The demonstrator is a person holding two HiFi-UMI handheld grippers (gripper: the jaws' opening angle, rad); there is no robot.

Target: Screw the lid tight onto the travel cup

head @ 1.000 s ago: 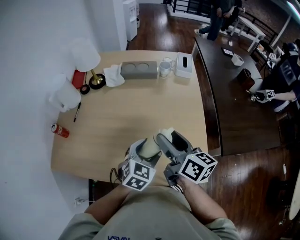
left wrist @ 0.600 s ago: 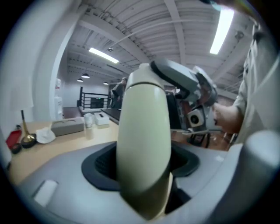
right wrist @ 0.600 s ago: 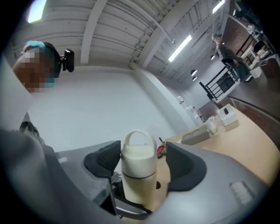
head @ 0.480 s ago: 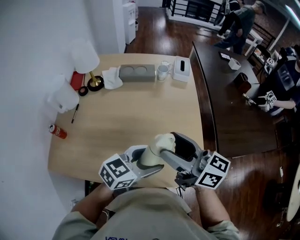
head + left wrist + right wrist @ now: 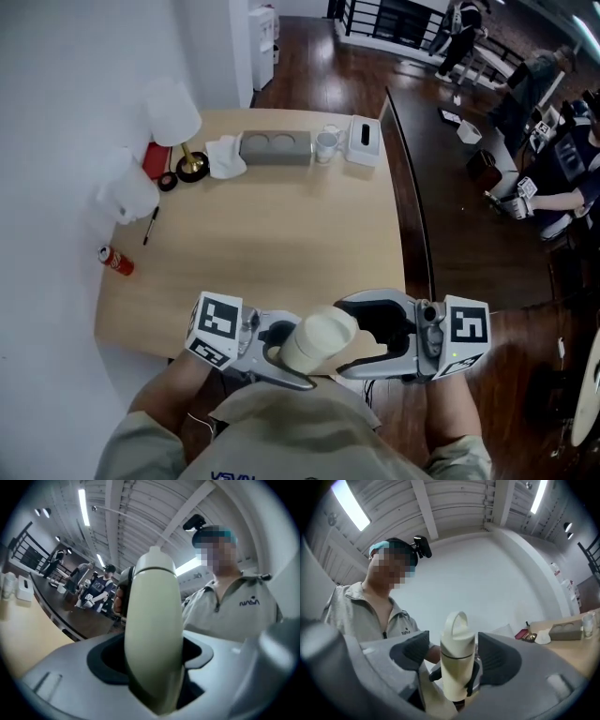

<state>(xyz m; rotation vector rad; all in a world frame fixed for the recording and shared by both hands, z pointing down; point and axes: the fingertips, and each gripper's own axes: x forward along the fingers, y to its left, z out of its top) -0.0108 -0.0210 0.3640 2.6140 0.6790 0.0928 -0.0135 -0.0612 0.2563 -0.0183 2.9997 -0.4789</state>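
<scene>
Swung left gripper [image 5: 287, 354] and right gripper [image 5: 349, 336] up from a downward slant over the near edge of the bench [image 5: 281, 234] a second earlier to level, nose to nose before the torso [image 5: 300, 433], marker cubes [image 5: 216, 328] now outermost. Kept left jaws clamped on the travel cup [image 5: 319, 339], low on its body. Had just been opening right jaws: set apart either side of the lid [image 5: 457, 626], cup between, pads clear. Held cup off the bench, long axis about upright, lid and its loop uppermost.
</scene>
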